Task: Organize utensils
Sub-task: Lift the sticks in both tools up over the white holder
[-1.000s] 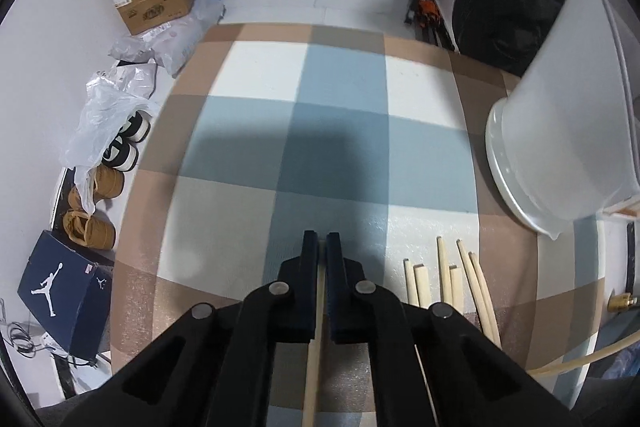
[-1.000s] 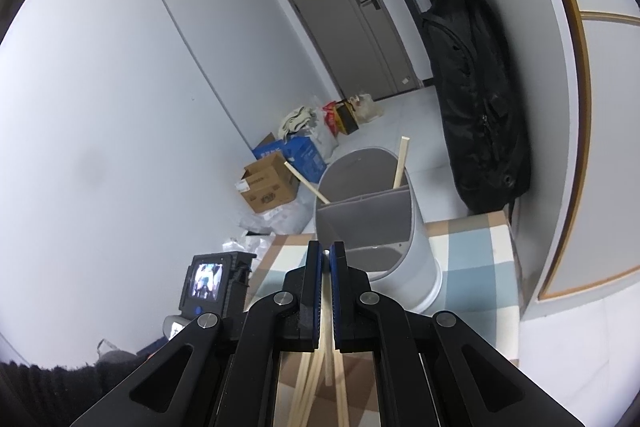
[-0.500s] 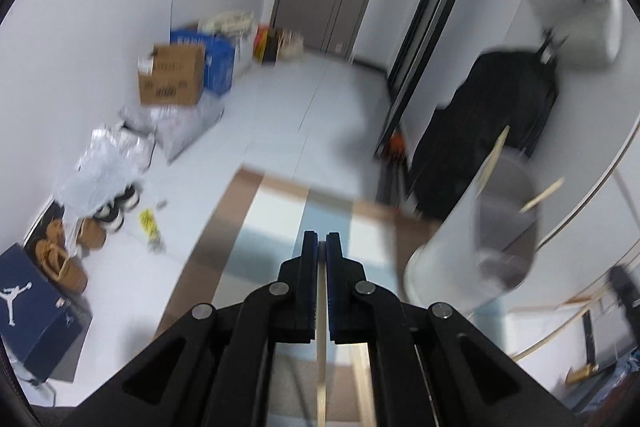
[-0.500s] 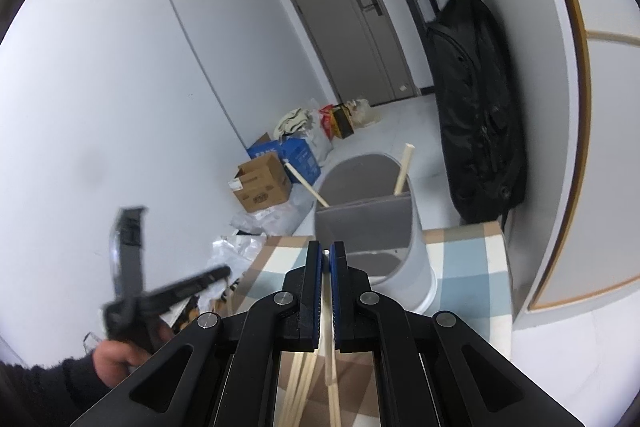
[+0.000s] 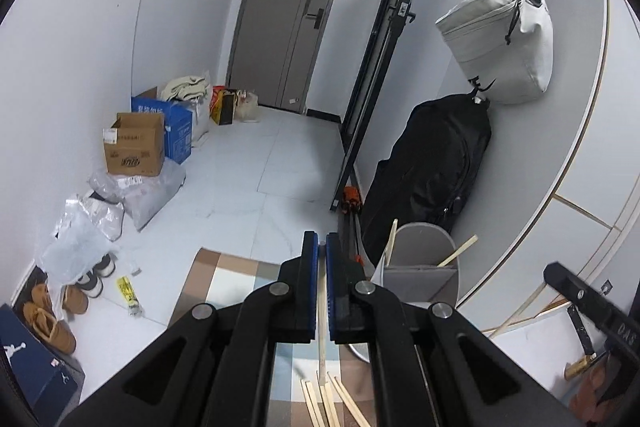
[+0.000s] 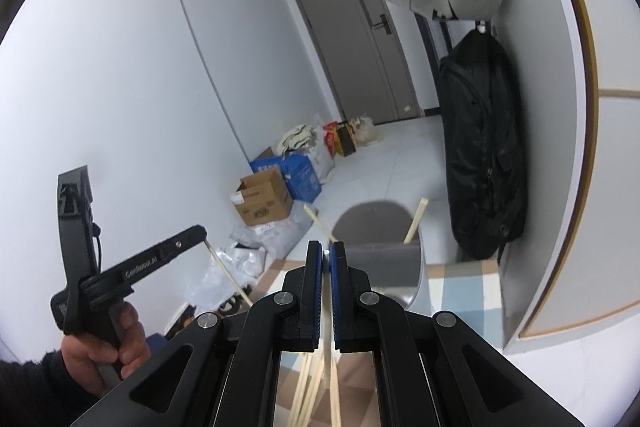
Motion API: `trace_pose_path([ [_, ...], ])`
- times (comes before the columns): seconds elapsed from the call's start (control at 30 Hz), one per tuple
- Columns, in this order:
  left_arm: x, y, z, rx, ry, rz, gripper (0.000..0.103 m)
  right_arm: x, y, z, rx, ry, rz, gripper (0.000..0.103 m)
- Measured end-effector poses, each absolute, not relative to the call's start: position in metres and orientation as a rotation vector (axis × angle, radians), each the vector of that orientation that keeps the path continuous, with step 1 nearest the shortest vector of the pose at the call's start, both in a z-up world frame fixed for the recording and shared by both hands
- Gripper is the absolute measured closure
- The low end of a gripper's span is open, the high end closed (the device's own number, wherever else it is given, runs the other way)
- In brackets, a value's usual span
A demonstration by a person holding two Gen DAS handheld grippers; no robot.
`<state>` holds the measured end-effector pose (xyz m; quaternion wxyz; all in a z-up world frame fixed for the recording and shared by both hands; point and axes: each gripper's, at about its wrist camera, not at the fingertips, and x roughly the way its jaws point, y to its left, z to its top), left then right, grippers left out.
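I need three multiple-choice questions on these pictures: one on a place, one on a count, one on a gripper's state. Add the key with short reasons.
1. The grey-and-white round utensil holder stands on: A) a cardboard box B) the floor tiles C) the brown-and-blue checked cloth.
2. Pale wooden chopsticks standing in it: A) none B) two C) five.
3. The left gripper is: A) shut on a thin wooden stick B) wide open C) shut on nothing.
Key: 1C, its base rests there; 2B, two ends lean over the rim; 3A, the stick runs between the closed fingers.
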<state>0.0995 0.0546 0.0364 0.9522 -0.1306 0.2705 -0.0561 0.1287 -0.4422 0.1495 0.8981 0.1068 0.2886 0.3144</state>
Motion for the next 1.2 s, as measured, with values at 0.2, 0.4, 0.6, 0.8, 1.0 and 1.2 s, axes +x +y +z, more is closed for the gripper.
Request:
trace_pose_path([
  [0.2, 0.099, 0.051, 0.067, -0.249, 0.506, -0.132, 0.103, 0.147, -0.451, 0.183, 0.217, 0.54, 0.638, 0.1],
  [0.4, 0.107, 0.041, 0.095, -0.234, 0.484, -0.176, 0.103, 0.173, -0.451, 0.215, 0.203, 0.507, 0.642, 0.1],
  [0.6, 0.118, 0.025, 0.126, -0.223, 0.444, -0.227, 0.103, 0.194, -0.444, 0.234, 0.174, 0.492, 0.634, 0.1],
  [0.8, 0.139, -0.003, 0.142, -0.179, 0.409, -0.259, 0.103, 0.218, -0.44, 0.244, 0.141, 0.481, 0.611, 0.1],
  [1.0, 0.158, -0.022, 0.125, -0.156, 0.408, -0.273, 0.103, 0.242, -0.442, 0.239, 0.14, 0.485, 0.593, 0.1],
  [1.2, 0.169, -0.023, 0.104, -0.172, 0.438, -0.283, 0.103, 0.255, -0.445, 0.22, 0.167, 0.495, 0.601, 0.1],
])
